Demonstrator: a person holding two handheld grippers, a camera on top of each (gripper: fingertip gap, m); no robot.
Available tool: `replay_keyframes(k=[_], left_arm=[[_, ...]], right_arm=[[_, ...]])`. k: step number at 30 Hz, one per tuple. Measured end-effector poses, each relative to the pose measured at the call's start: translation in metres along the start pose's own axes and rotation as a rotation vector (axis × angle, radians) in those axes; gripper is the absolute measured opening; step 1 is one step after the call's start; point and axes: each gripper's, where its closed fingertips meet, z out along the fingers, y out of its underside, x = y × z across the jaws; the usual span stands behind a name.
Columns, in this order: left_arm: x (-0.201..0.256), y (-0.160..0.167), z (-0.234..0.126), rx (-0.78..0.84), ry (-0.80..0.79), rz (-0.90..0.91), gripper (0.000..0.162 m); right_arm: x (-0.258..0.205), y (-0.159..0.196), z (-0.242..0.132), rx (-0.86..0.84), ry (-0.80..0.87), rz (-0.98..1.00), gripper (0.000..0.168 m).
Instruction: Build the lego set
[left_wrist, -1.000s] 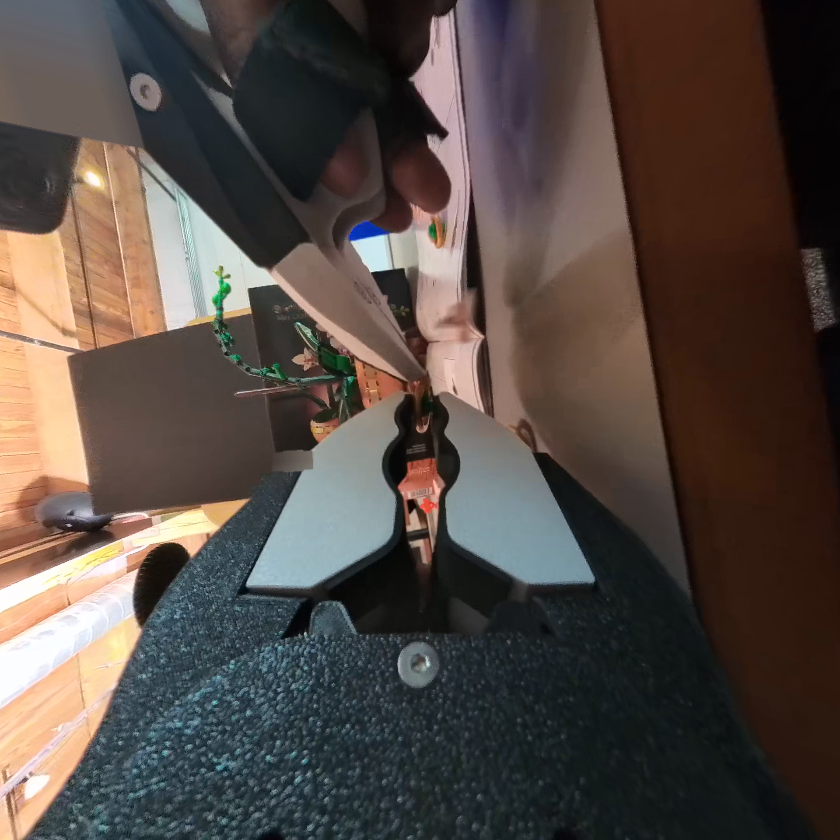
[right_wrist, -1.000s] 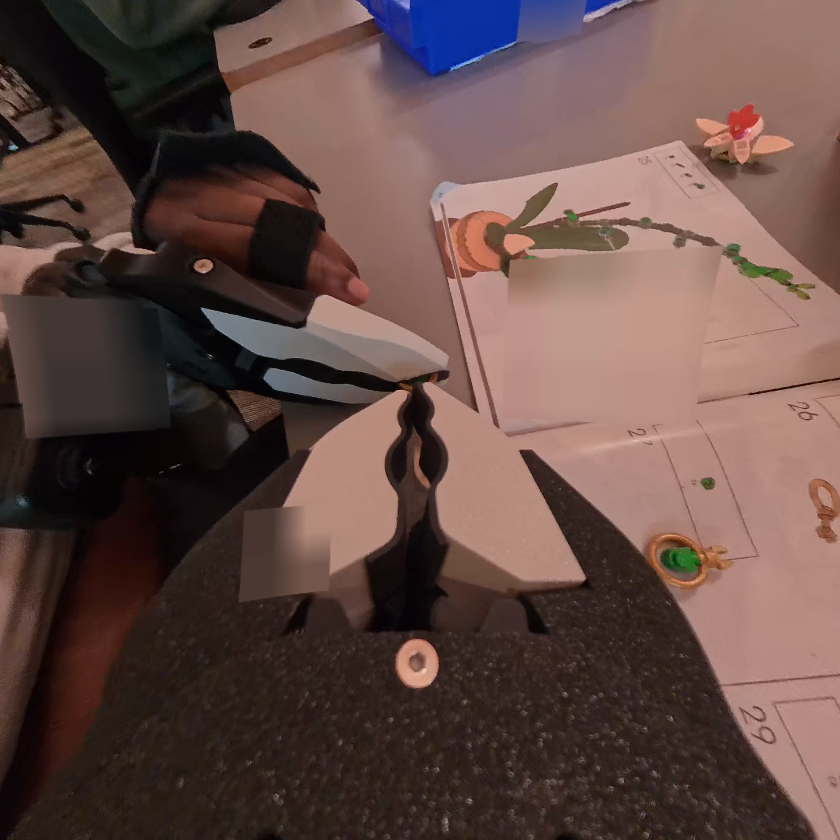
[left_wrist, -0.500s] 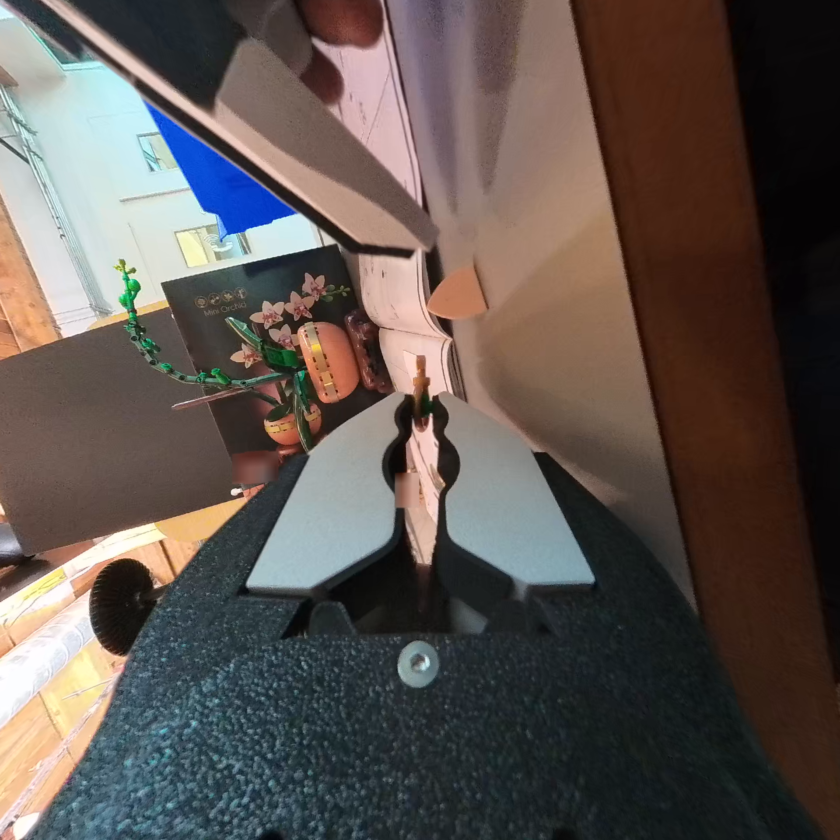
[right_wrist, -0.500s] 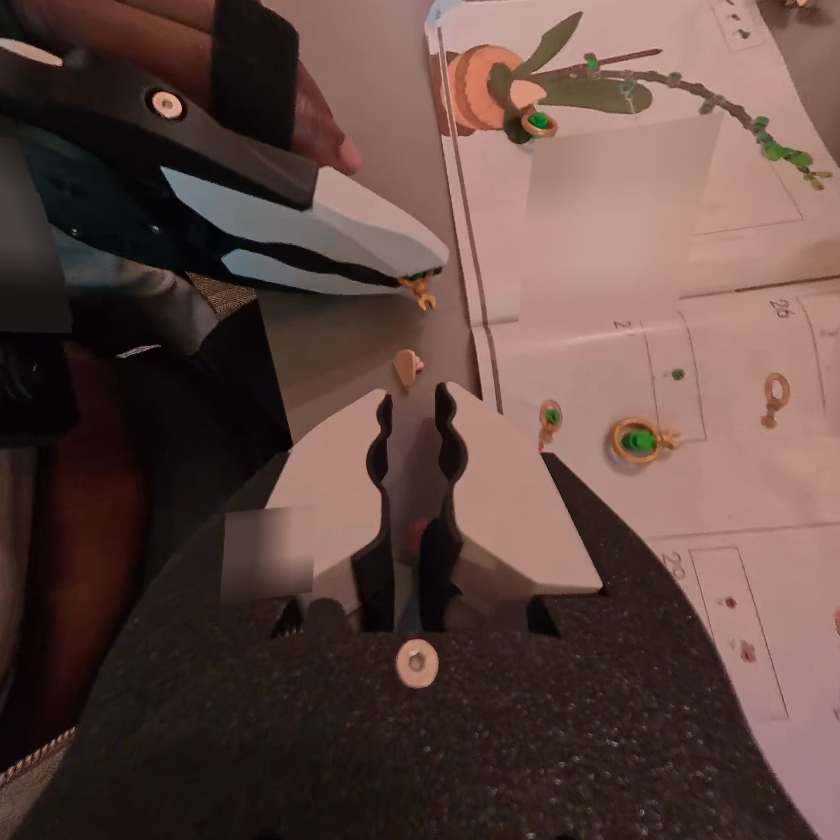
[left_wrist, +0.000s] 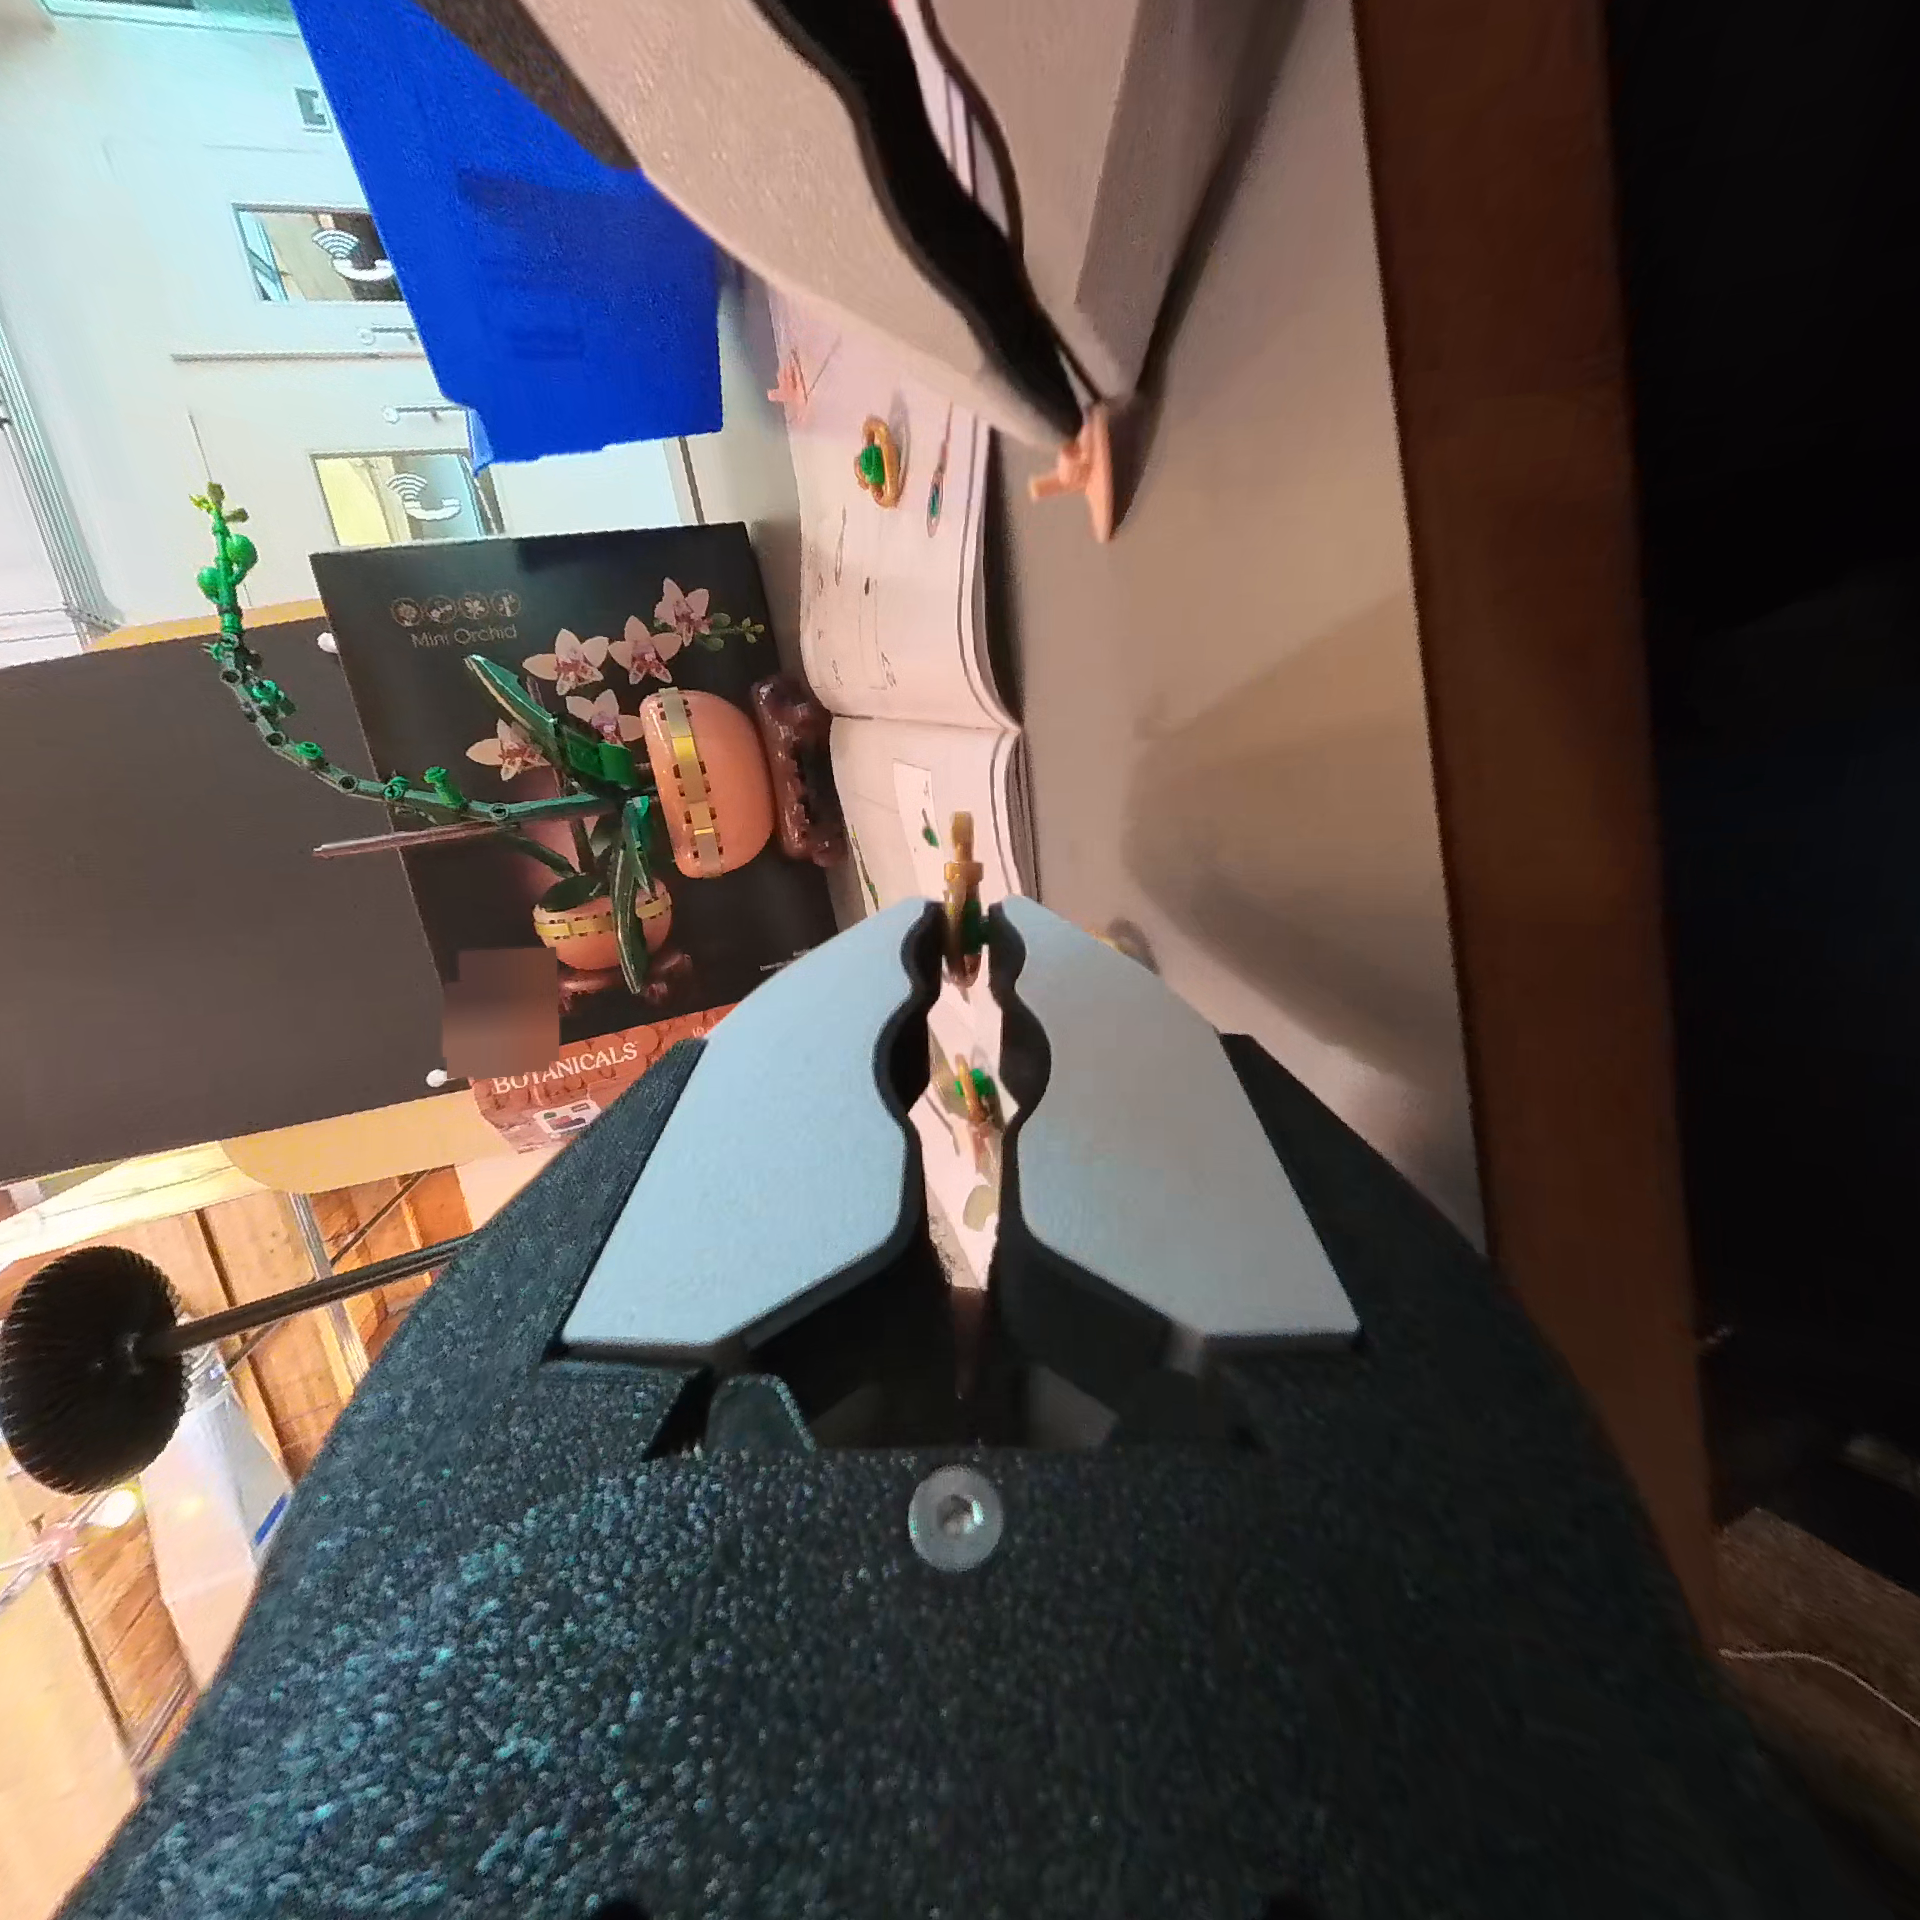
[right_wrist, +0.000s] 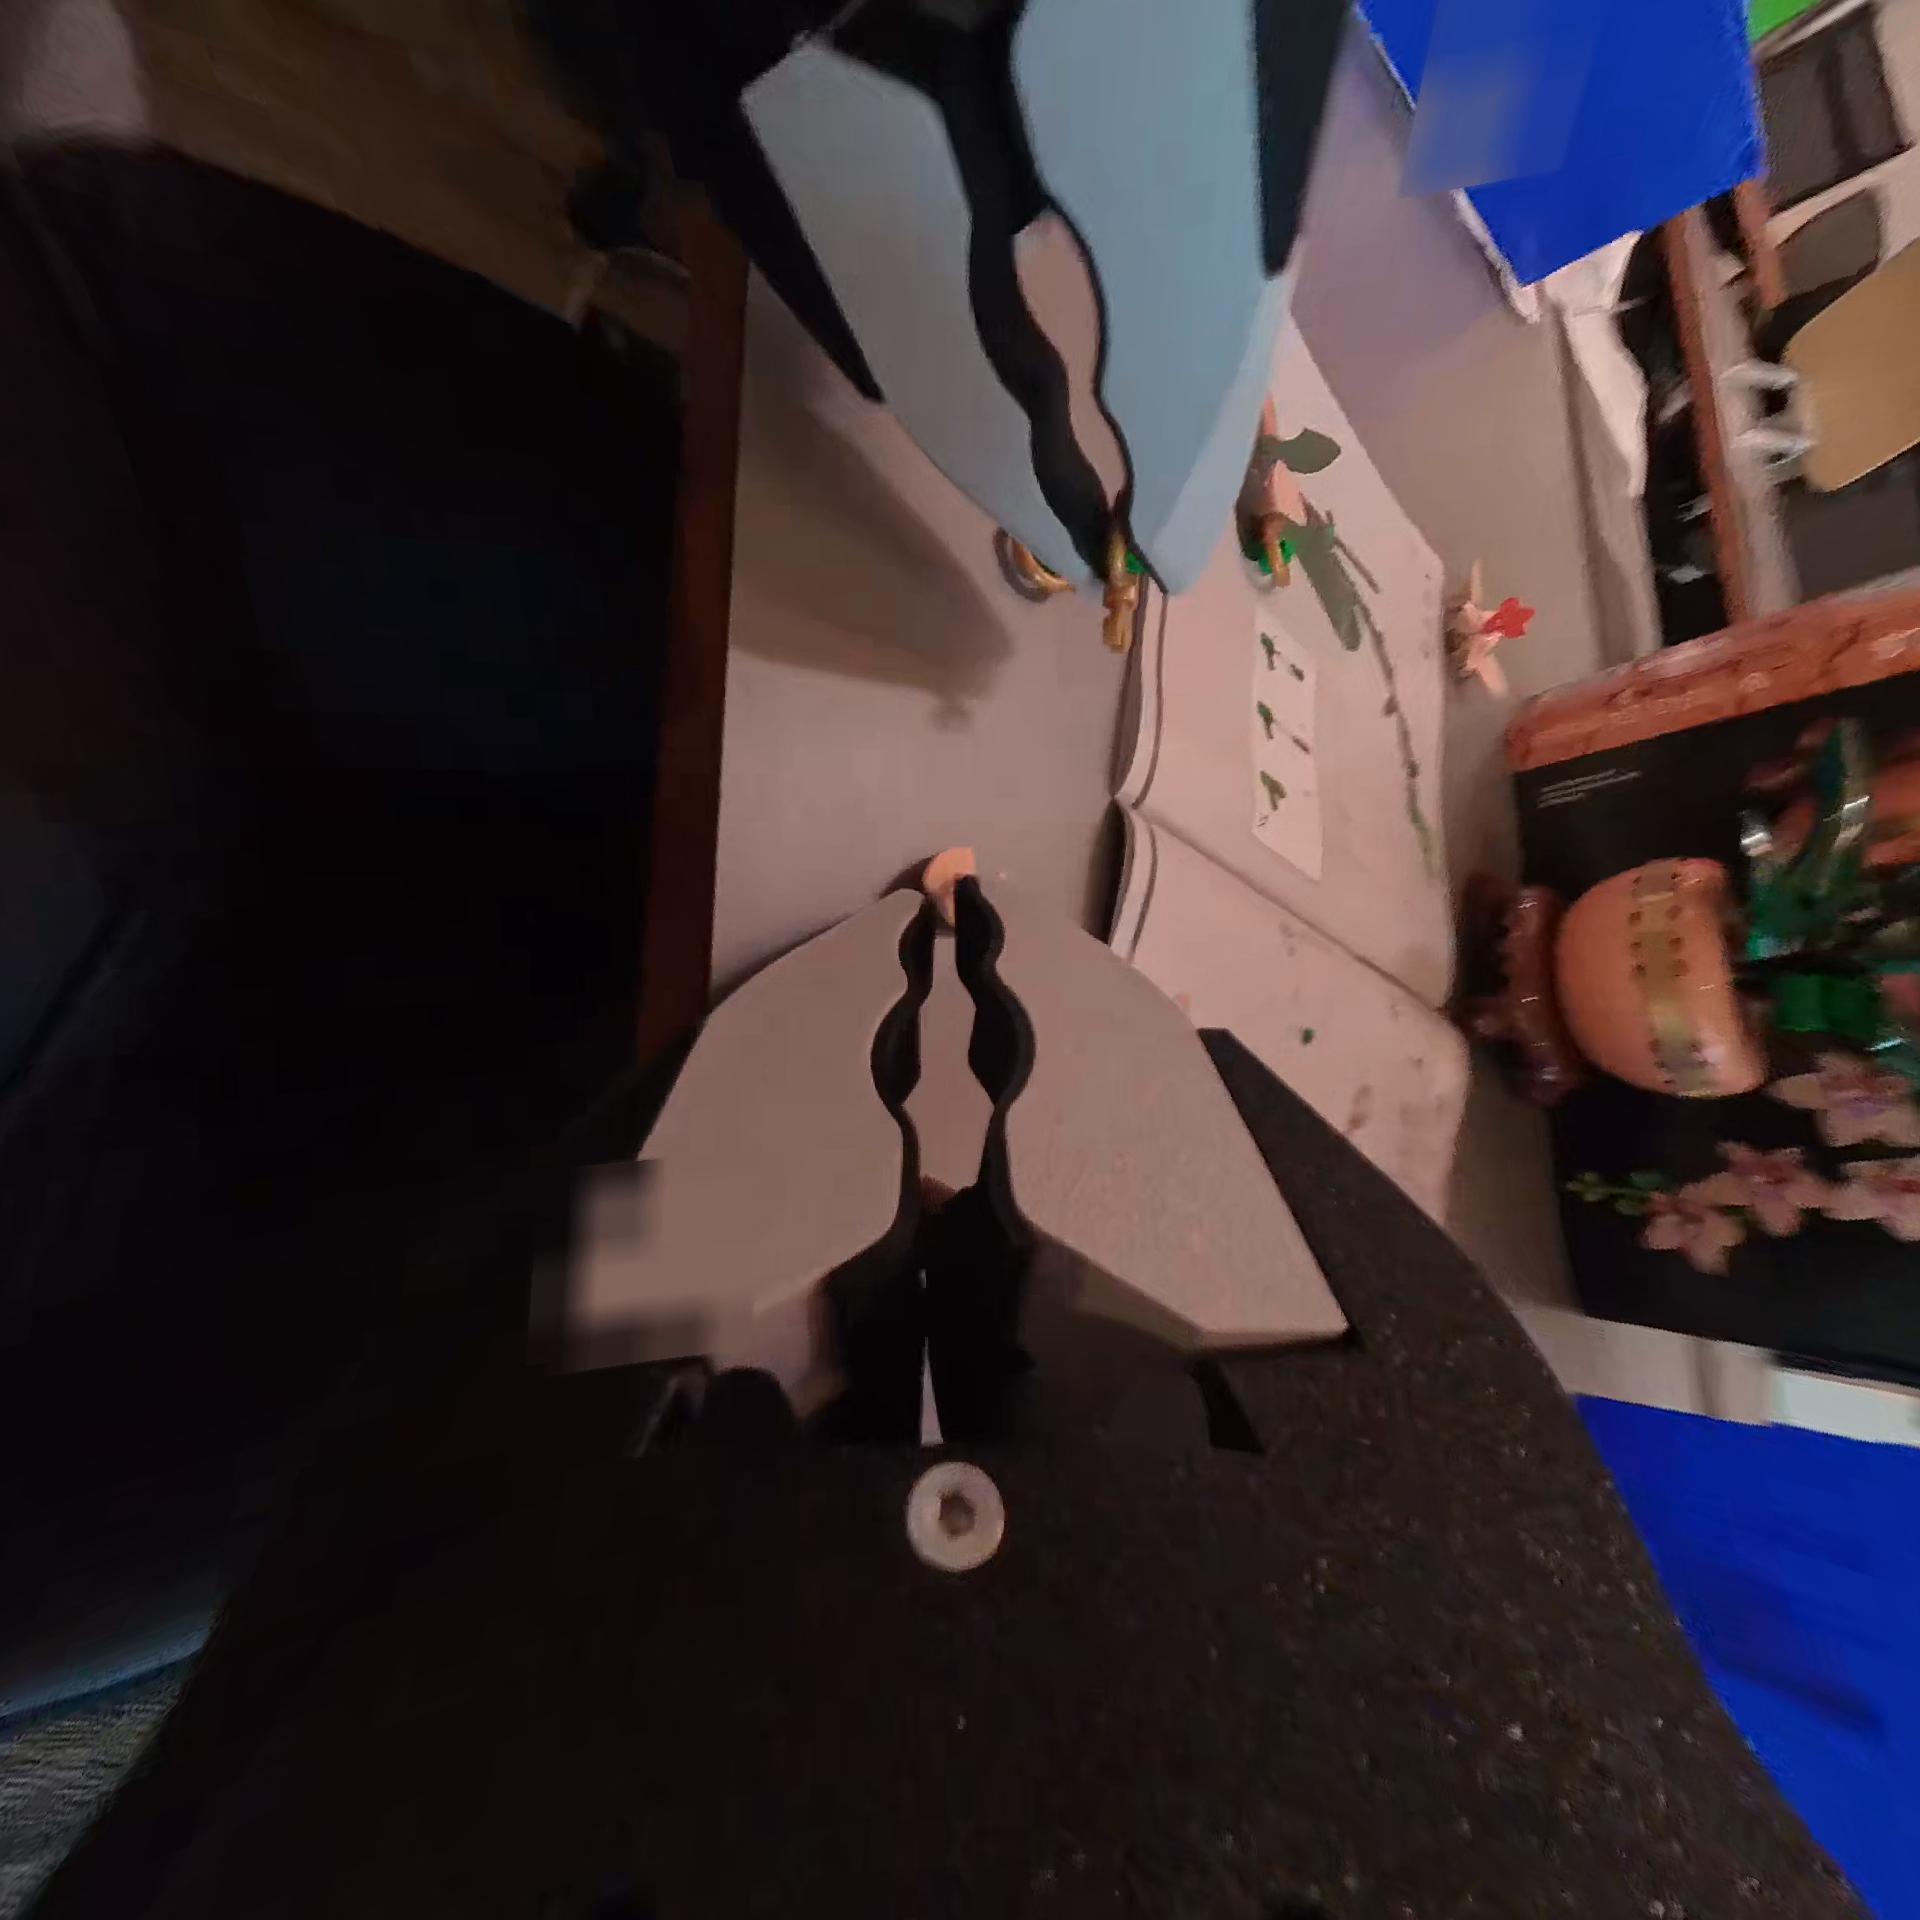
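Left gripper (left_wrist: 966, 920) has its jaws clamped down on a small gold ring piece with a green stud (left_wrist: 961, 914), pinched right at the tips and poking out forward. Right gripper (right_wrist: 951, 894) has its jaws nearly closed, gripping a little tan petal piece (right_wrist: 945, 871) at the tips, just over the grey bench (right_wrist: 883, 748) beside the open instruction booklet (right_wrist: 1278, 935).
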Motion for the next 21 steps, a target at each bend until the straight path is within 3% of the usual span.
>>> replay_keyframes(k=[4,7,9,12,14,16,19,21], left_arm=[[0.000,-0.008,-0.002,0.041,0.009,-0.046,0.007],[0.000,-0.008,-0.004,0.047,-0.005,-0.061,0.007],[0.003,-0.008,-0.004,0.044,-0.007,-0.045,0.007],[0.007,-0.012,-0.004,0.055,0.001,-0.032,0.007],[0.007,-0.016,-0.004,0.069,-0.001,-0.027,0.007],[0.006,-0.018,-0.003,0.070,-0.007,-0.024,0.007],[0.001,-0.020,-0.003,0.062,-0.022,-0.018,0.007],[0.000,-0.021,-0.004,0.064,-0.026,-0.021,0.008]], right_arm=[[0.004,0.000,-0.011,0.042,-0.089,0.330,0.023],[0.011,0.006,-0.020,0.002,-0.036,0.667,0.024],[-0.006,-0.008,-0.025,0.046,-0.101,0.835,0.028],[-0.025,0.006,-0.030,-0.070,-0.055,0.759,0.023],[-0.017,0.011,-0.034,-0.082,0.054,0.702,0.005],[-0.008,0.004,-0.031,-0.062,0.068,0.681,0.008],[-0.002,-0.002,-0.023,-0.077,-0.007,0.630,0.025],[0.001,0.004,-0.017,-0.118,-0.050,0.580,0.022]])
